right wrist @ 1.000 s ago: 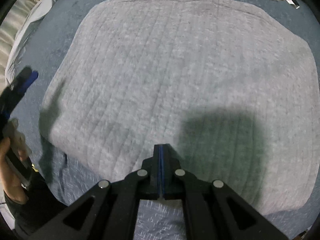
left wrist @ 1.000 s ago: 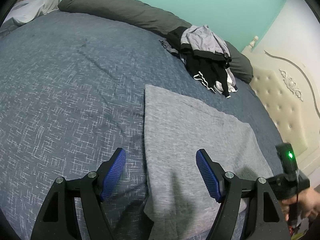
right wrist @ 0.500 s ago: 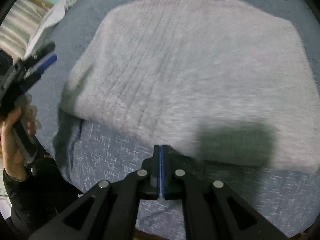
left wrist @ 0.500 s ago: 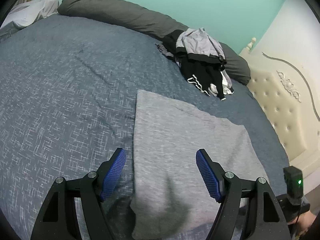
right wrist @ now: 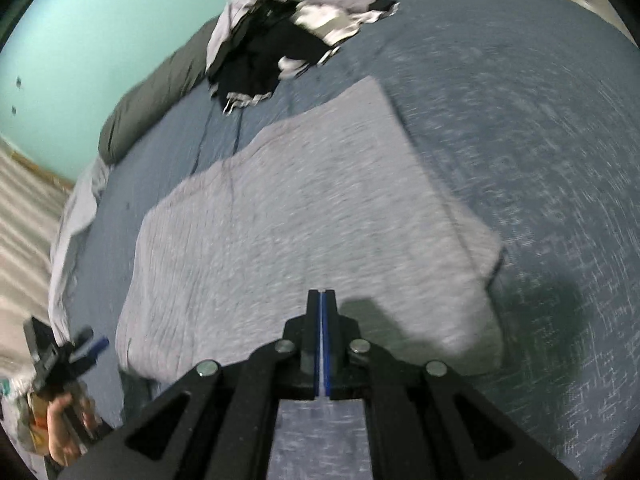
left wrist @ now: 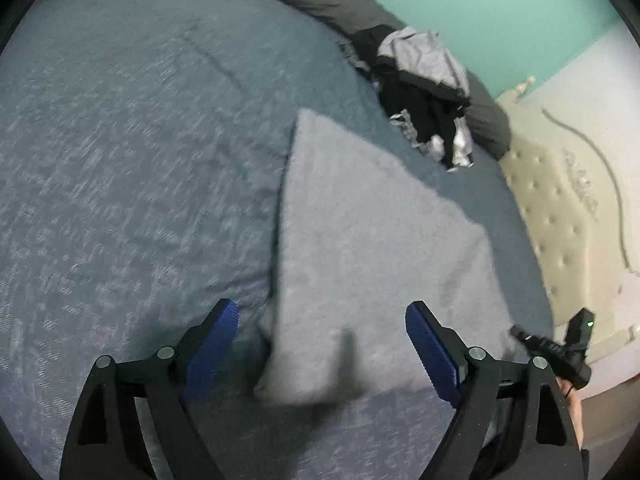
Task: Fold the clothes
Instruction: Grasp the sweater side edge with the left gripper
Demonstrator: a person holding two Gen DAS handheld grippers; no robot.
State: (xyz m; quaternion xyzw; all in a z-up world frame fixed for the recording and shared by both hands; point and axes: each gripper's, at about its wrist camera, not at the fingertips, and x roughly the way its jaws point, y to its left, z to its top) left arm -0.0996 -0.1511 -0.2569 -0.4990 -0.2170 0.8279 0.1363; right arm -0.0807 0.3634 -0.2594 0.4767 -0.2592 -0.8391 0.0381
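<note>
Motion blur smears the clothes pile (right wrist: 288, 36) and bedspread (left wrist: 120, 160) weave.

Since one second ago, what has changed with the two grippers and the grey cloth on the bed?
The right gripper has pulled back from over the folded grey cloth to its near edge and tilted up, so the pile of clothes now shows. The left gripper shifted only slightly. Unchanged: left open, right shut on nothing, cloth flat on the blue bedspread.

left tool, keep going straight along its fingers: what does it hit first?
Most likely the folded grey garment on the blue bedspread: the open left tool frames its near corner. Height above the cloth is unclear.
</note>
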